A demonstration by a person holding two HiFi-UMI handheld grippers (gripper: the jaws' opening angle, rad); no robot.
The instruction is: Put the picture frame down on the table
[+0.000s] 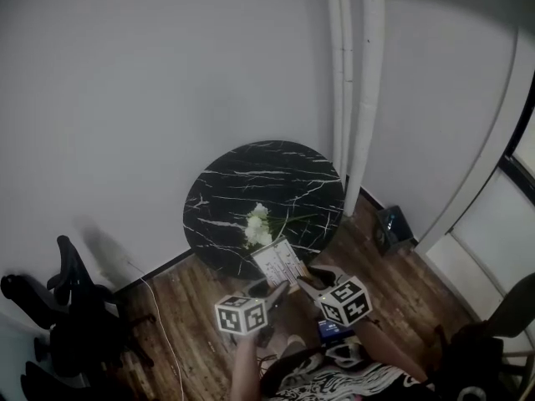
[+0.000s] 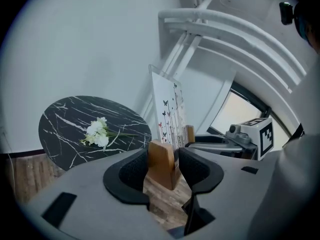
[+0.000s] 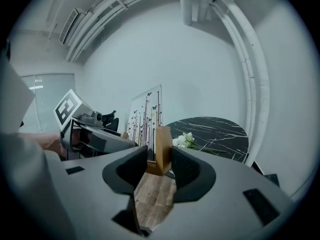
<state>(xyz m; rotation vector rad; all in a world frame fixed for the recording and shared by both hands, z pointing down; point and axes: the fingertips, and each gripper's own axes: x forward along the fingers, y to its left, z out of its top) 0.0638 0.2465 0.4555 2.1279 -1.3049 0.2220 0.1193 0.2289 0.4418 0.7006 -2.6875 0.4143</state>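
Picture frame (image 1: 278, 261) base obscured in head view; clamped at its 2 ends by left gripper (image 2: 164, 170) and right gripper (image 3: 159, 164).

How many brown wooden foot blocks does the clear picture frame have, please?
2: one wooden block clamped in the left gripper, the other in the right gripper; others may be hidden.
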